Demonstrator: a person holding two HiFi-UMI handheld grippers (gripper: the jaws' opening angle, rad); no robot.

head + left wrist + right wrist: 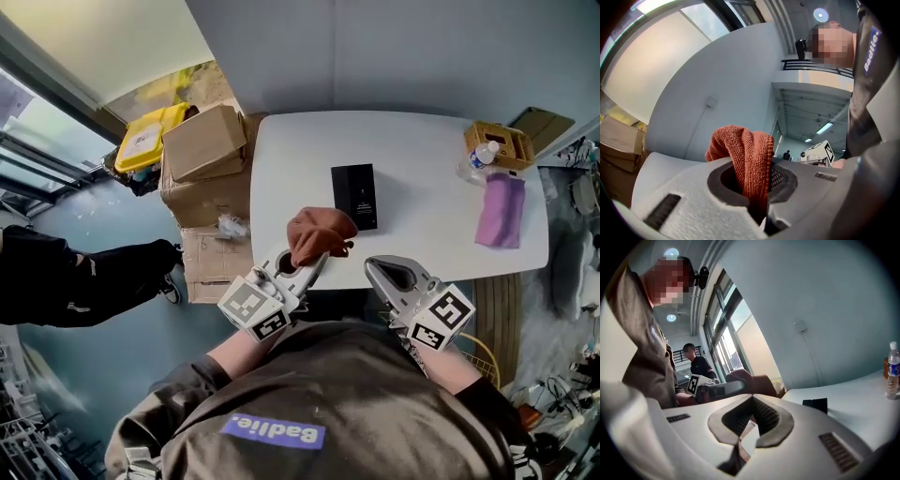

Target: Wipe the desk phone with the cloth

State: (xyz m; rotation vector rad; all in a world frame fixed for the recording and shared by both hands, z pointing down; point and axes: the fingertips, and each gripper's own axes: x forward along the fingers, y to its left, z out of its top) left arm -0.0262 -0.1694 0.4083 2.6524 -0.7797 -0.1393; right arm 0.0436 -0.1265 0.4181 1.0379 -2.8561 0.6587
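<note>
The black desk phone [354, 195] lies flat on the white table [422, 234], near its middle; in the right gripper view the phone [815, 405] shows low at the table's near edge. My left gripper [314, 264] is shut on a rust-orange cloth [317, 234], held over the table's front edge just short of the phone. In the left gripper view the cloth [740, 145] bunches up out of the left gripper [752, 166]. My right gripper [377, 266] hangs beside it, off the front edge, shut with nothing in it; the right gripper [752, 401] points toward the table.
A purple cloth [502, 211], a wicker basket [499, 142] and a water bottle [478, 159] sit at the table's right end. Cardboard boxes [202, 150] and a yellow bin [150, 136] stand left of the table. A person in black [75, 277] is at far left.
</note>
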